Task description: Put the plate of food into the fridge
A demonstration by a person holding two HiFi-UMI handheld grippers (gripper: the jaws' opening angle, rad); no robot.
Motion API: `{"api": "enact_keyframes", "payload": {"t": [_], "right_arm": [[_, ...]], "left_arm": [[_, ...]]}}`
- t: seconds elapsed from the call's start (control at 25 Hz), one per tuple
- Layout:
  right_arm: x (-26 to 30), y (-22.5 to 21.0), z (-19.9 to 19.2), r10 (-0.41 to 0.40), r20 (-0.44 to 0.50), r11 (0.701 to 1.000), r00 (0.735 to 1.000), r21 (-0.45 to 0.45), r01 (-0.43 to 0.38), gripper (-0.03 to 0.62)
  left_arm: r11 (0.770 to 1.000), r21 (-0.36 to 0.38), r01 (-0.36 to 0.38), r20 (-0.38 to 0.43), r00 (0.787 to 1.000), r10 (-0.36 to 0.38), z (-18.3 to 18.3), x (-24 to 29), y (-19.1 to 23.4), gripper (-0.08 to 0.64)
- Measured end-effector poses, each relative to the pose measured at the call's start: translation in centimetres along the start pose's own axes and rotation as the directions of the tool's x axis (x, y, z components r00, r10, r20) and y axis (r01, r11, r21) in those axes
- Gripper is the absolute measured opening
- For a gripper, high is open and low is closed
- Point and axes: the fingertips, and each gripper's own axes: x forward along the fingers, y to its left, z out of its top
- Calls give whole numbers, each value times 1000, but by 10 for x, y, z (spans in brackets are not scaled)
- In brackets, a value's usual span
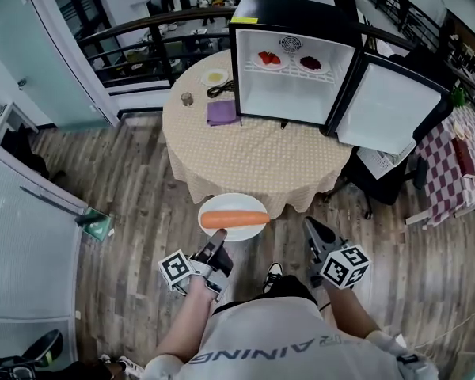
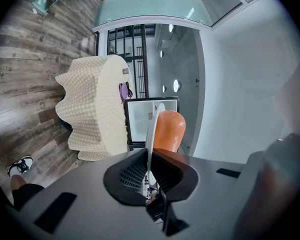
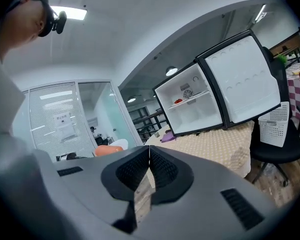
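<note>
A white plate (image 1: 234,207) with a long orange carrot (image 1: 234,219) on it hangs in front of the round table's near edge. My left gripper (image 1: 219,241) is shut on the plate's near rim; in the left gripper view the plate (image 2: 154,126) stands edge-on between the jaws, the carrot (image 2: 169,131) to its right. My right gripper (image 1: 310,228) is shut on nothing and held beside the plate, apart from it. The small black fridge (image 1: 297,63) stands open on the table's far side, its door (image 1: 388,105) swung right. Two plates of red food sit on its upper shelf (image 1: 289,71).
The round table (image 1: 253,153) wears a beige dotted cloth. A purple cloth (image 1: 221,112), a white dish (image 1: 214,76), a black cable and a small jar (image 1: 187,99) lie on its far left. An office chair (image 1: 392,182) stands right of the table, a railing (image 1: 150,46) behind.
</note>
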Motion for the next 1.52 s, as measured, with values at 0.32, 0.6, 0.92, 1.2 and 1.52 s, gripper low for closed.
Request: {"api": "enact_keyframes", "payload": {"t": [0.32, 0.6, 0.92, 1.2, 1.52], "right_arm": [[24, -66, 36, 29, -16, 1000, 999, 8, -29, 23], [31, -125, 53, -13, 20, 999, 1000, 51, 12, 23], [45, -140, 50, -32, 35, 996, 999, 82, 29, 23], [84, -166, 68, -165, 25, 982, 986, 100, 162, 23], [170, -146, 95, -197, 14, 979, 980, 59, 196, 23]], "left_arm": [[1000, 3, -16, 53, 998, 16, 7, 82, -8, 25], [997, 21, -74, 37, 997, 73, 8, 126, -6, 25], [993, 36, -109, -39, 993, 110, 23, 178, 0, 25], [995, 61, -77, -101, 991, 83, 66, 241, 4, 25], [995, 82, -56, -193, 979, 71, 137, 294, 10, 25]]}}
